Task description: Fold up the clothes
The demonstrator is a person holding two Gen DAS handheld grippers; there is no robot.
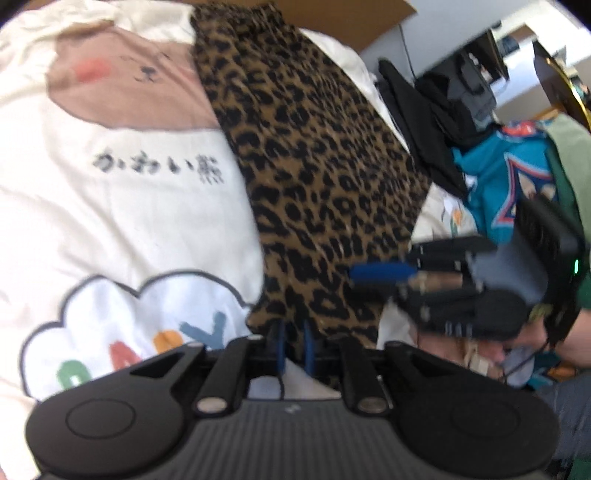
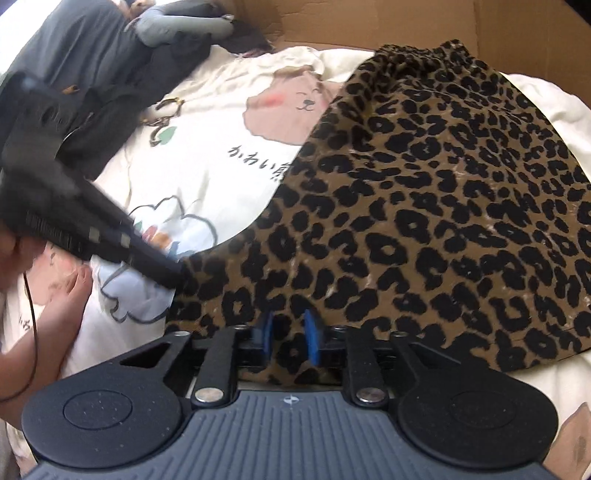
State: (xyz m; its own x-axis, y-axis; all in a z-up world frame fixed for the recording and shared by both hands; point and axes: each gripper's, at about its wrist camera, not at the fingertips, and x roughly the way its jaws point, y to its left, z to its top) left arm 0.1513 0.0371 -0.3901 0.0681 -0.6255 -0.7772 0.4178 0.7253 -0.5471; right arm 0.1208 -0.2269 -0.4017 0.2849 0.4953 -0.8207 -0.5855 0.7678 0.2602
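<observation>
One leopard-print garment [image 2: 424,192] lies lengthwise, gathered waistband [image 2: 424,51] farthest (toward cardboard).

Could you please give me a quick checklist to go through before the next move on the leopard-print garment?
1. Leopard-print garment spread flat on the cream bedsheet: ok, it lies smooth with the gathered waistband at the far end.
2. Left gripper at the near hem: ok, jaws slightly apart with the hem edge between them.
3. Right gripper at the near hem: ok, jaws apart over the cloth.
4. Either gripper actually pinching the cloth: cannot tell; the blue pads show a gap.
5. Room to fold toward the waistband: ok, though the cardboard box stands just behind it.
</observation>
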